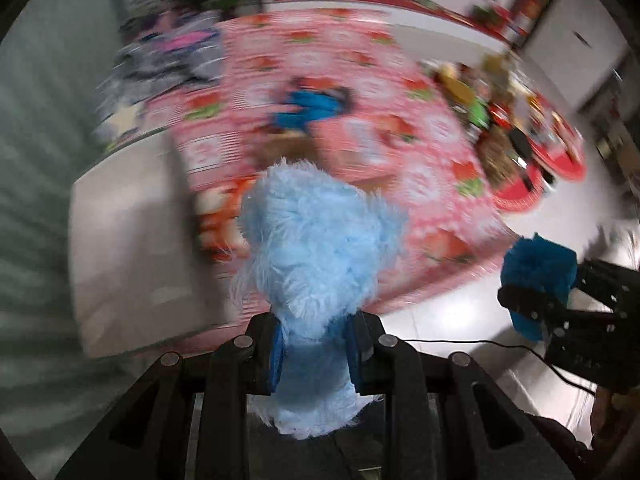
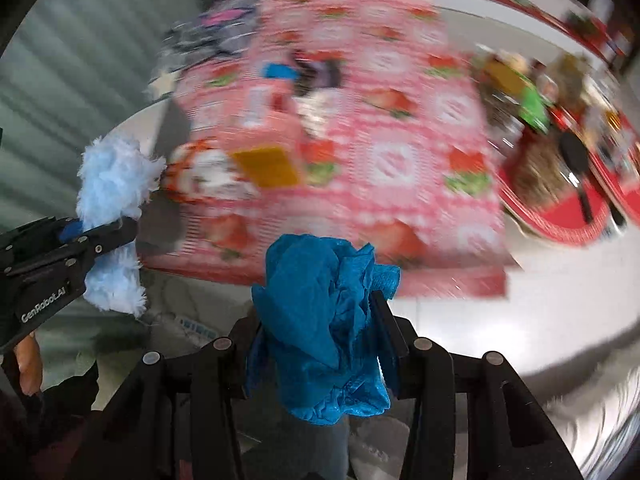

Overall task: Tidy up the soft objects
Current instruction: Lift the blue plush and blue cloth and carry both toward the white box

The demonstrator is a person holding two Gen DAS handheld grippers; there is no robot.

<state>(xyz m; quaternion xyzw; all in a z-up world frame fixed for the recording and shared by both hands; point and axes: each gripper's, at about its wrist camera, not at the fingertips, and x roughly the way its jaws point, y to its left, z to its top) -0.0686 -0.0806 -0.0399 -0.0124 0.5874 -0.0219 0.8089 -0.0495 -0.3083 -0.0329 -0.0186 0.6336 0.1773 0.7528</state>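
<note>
The left gripper [image 1: 316,340] is pinching a pale blue fluffy toy [image 1: 316,248] and the right gripper [image 2: 320,336] is clamping a crumpled blue cloth [image 2: 324,320], both seemingly being carried clear for sorting. At twelve o'clock, a pink strawberry-print blanket [image 1: 380,92] is covering the glossy white floor [image 2: 500,320], blurred.

Both views bright, even indoor light. Bkgd heavily motion-smeared: pink patterned mat [image 1: 340,128] streaked. Only the held light blue plush [image 1: 312,264] and blue cloth [image 2: 324,320] stay sharp. Glare on pale floor [image 2: 520,320]. Fisheye bends edges, black vignette corners.
</note>
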